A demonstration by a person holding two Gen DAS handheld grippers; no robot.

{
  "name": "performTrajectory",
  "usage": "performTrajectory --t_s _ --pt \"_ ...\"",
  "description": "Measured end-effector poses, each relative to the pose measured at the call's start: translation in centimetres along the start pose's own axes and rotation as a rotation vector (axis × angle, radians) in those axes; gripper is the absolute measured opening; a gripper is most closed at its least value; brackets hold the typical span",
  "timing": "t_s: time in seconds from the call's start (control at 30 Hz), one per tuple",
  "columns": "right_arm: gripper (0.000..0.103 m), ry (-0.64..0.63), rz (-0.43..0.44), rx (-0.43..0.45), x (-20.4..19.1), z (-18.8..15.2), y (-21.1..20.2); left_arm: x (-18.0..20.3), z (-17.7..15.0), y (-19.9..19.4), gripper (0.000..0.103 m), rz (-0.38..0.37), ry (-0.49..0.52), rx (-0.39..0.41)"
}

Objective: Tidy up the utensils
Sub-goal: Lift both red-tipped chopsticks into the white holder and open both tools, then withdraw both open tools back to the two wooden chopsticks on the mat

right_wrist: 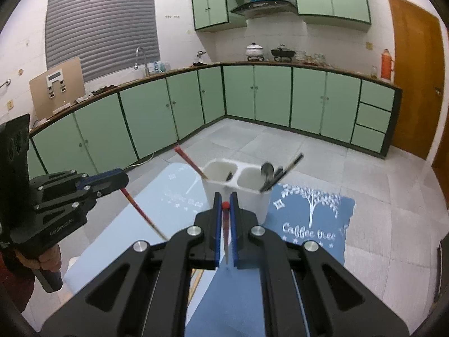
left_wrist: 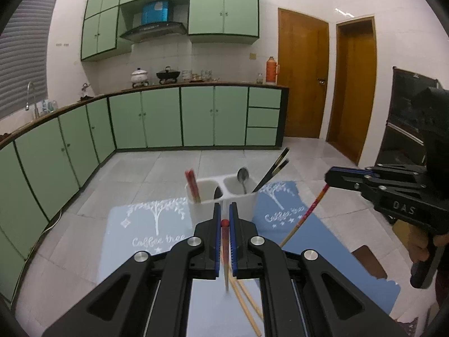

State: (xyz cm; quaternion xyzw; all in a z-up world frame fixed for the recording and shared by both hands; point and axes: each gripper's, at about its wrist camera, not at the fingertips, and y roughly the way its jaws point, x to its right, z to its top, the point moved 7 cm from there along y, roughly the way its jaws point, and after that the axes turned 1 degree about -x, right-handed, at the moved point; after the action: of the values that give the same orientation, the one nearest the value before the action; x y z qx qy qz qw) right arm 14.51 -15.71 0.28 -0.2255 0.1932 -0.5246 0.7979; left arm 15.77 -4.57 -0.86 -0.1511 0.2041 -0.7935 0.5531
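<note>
In the left wrist view my left gripper [left_wrist: 224,210] is shut on a red-tipped chopstick [left_wrist: 225,247] that hangs down between its pads. At the right, my right gripper [left_wrist: 327,175] is shut on a second red chopstick [left_wrist: 306,213] that slants down toward the mat. The right wrist view shows the same: the right gripper [right_wrist: 225,200] pinches its chopstick [right_wrist: 226,233], and the left gripper [right_wrist: 125,180] holds the other chopstick [right_wrist: 140,210]. Just beyond both stands a white two-compartment holder [left_wrist: 207,205] [right_wrist: 213,196]. It holds red chopsticks [left_wrist: 192,186], a spoon [left_wrist: 243,176] and black chopsticks [left_wrist: 273,170].
The holder stands where a light blue placemat [left_wrist: 146,224] and a darker blue placemat [left_wrist: 322,252] meet. Loose wooden chopsticks [left_wrist: 247,303] lie on the mats below my left gripper. Green kitchen cabinets [left_wrist: 157,120] and a tiled floor [left_wrist: 157,165] lie beyond. A hand [right_wrist: 47,261] grips the left tool.
</note>
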Motion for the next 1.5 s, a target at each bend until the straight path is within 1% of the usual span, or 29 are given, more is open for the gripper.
performTrajectory --t_s 0.1,0.27,0.43,0.57,0.63,0.73,0.83,0.93,1.07,1.17,1.23,1.27,1.37,1.43,1.47,1.5 --pt "0.005 -0.013 0.021 0.015 0.1 2.0 -0.5 0.1 1.6 -0.3 0.006 -0.028 -0.001 0.02" --pt "0.005 -0.022 0.045 0.061 1.1 6.1 -1.3 0.3 5.3 -0.5 0.006 -0.05 0.018 0.07" --pt "0.005 -0.042 0.041 0.113 2.0 10.5 -1.9 0.4 9.8 -0.4 0.006 -0.041 0.053 0.139" --pt "0.005 -0.053 0.018 0.133 3.2 12.9 -1.2 0.2 13.6 0.2 0.006 -0.011 0.072 0.208" --pt "0.005 -0.055 0.004 0.135 3.8 13.7 -0.3 -0.1 14.9 0.9 0.006 -0.001 0.077 0.229" --pt "0.005 -0.054 -0.01 0.125 4.7 14.0 1.5 -0.3 16.5 2.9 0.006 0.043 0.096 0.261" --pt "0.005 -0.036 -0.013 0.1 5.5 13.5 4.0 -0.3 16.7 5.4 0.006 0.039 0.092 0.241" --pt "0.005 -0.017 -0.017 0.063 6.0 12.3 6.7 -0.9 15.2 9.1 0.006 0.044 0.067 0.185" --pt "0.005 -0.013 -0.024 0.022 6.1 10.5 9.0 -2.1 13.2 12.1 0.006 0.046 0.034 0.113" --pt "0.005 -0.006 -0.017 -0.007 6.1 9.4 10.2 -2.7 11.9 13.7 0.006 0.056 0.032 0.059" --pt "0.008 0.0 -0.019 -0.019 6.0 8.8 10.5 -3.2 11.1 14.2 0.01 0.065 0.025 0.035" --pt "0.009 0.003 -0.021 -0.017 6.0 8.6 10.4 -3.5 10.9 14.2 0.015 0.064 0.018 0.032" --pt "0.016 0.004 -0.034 0.004 5.8 8.5 9.5 -4.1 10.5 13.2 0.023 0.065 -0.007 0.039" --pt "0.024 0.01 -0.039 0.024 5.8 8.5 8.5 -4.1 10.2 12.3 0.029 0.08 -0.005 0.046" --pt "0.026 0.014 -0.039 0.032 5.9 8.4 8.1 -4.1 10.1 11.8 0.032 0.083 -0.005 0.048" --pt "0.031 0.019 -0.042 0.041 5.9 8.2 7.5 -4.1 9.9 11.2 0.036 0.083 -0.008 0.052"
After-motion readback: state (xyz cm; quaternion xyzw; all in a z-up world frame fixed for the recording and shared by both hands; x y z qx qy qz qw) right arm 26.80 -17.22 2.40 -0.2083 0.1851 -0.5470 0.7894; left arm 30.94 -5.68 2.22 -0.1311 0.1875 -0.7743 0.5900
